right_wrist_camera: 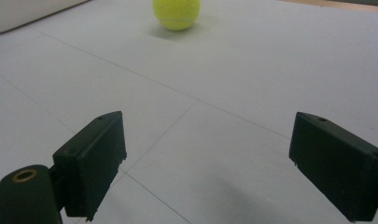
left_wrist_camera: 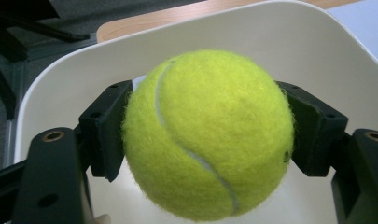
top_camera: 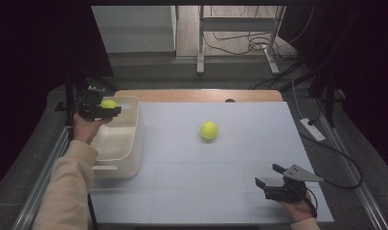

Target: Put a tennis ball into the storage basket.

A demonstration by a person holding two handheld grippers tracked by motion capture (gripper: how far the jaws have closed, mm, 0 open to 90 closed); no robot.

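Over the white bin (top_camera: pixel 134 125) at the tabletop's (top_camera: pixel 239 191) left edge, the left tool (top_camera: pixel 101 109) holds a tennis ball (left_wrist_camera: pixel 207 135) clamped between its two jaws, directly above the bin's open interior; release is judged to call for a straight drop. A second tennis ball (top_camera: pixel 209 130) rests near the tabletop centre, ahead and to the left of the right tool (top_camera: pixel 273 178), the nearer one. This tool sits low near the front edge, jaws spread wide and empty.
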